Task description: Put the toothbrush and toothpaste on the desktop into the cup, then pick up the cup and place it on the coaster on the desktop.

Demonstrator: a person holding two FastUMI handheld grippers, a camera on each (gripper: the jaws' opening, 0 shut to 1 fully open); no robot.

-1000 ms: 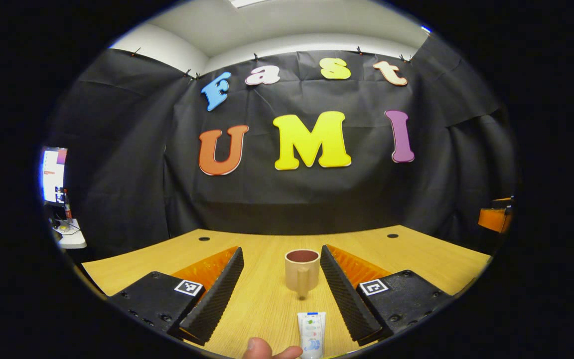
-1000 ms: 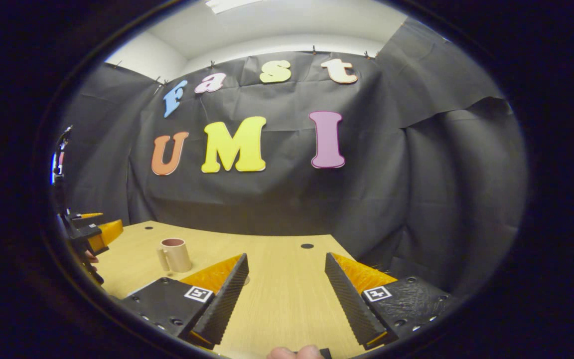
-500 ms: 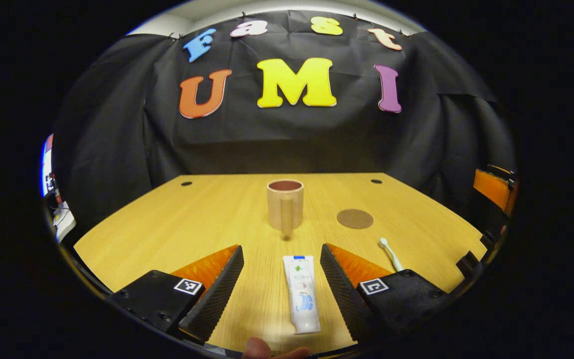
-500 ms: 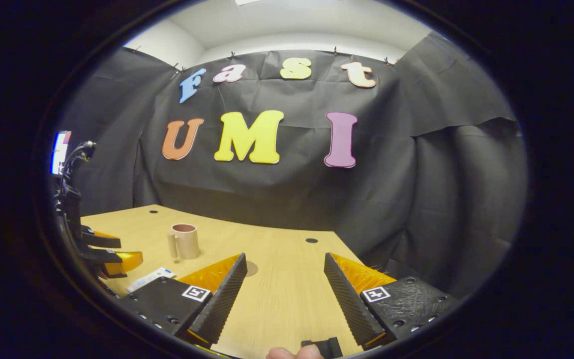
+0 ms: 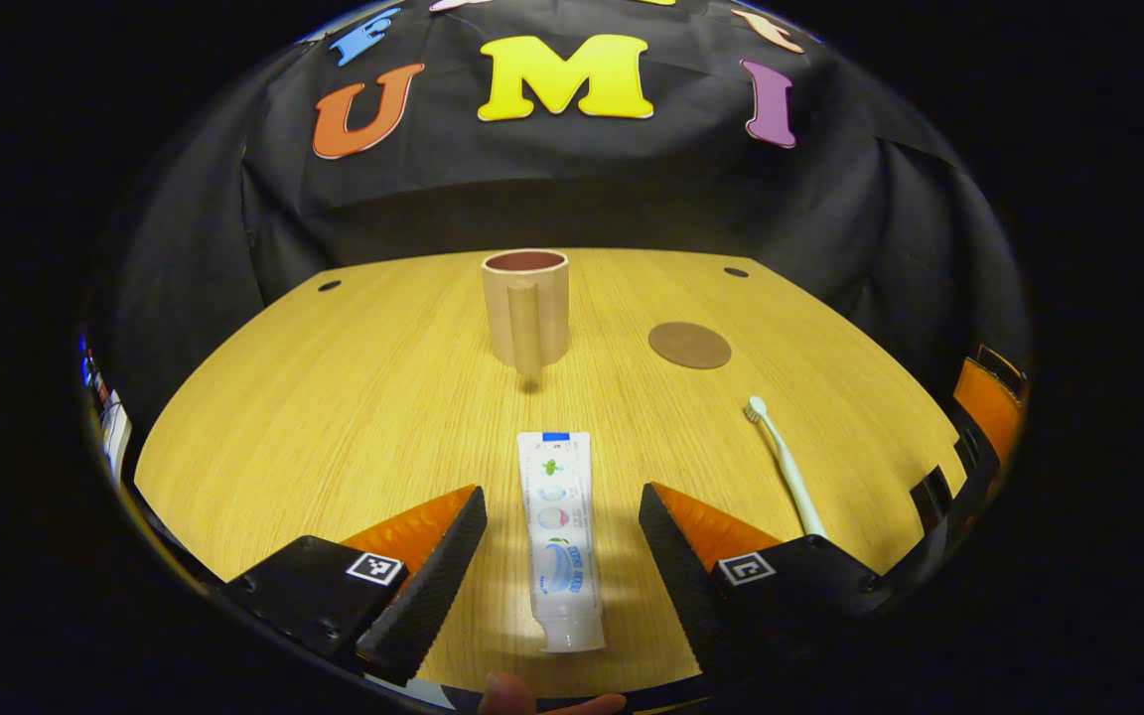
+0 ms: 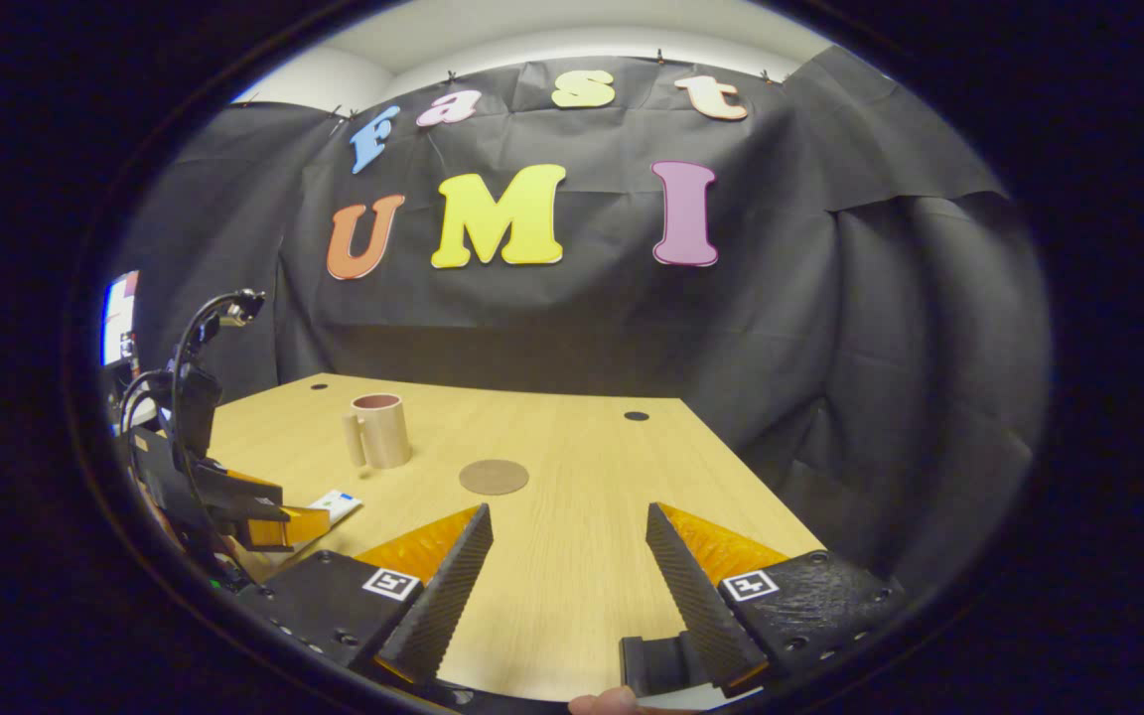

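Note:
A white toothpaste tube [image 5: 560,536] lies flat on the wooden desktop [image 5: 354,387], lengthwise between the fingers of my open left gripper [image 5: 560,516], which hovers above it without touching. Beyond it stands a tan cup [image 5: 526,308] with its handle facing me. A round brown coaster [image 5: 689,345] lies right of the cup, and a white toothbrush [image 5: 784,465] lies nearer, head toward the coaster. In the right gripper view my right gripper [image 6: 568,571] is open over bare desktop [image 6: 582,516], with the cup [image 6: 379,430], coaster [image 6: 494,477] and the left gripper [image 6: 254,506] off to its left.
The desktop has small round cable holes near its far corners [image 5: 736,271]. Black cloth walls close in the back and right sides [image 6: 830,348]. A monitor [image 6: 118,318] glows at the far left. A fingertip [image 5: 507,692] shows at the bottom edge.
The left gripper has risen and tilted downward, so the whole toothpaste tube, the coaster and the toothbrush came into view. The right gripper also tilted down a little, bringing the coaster into sight.

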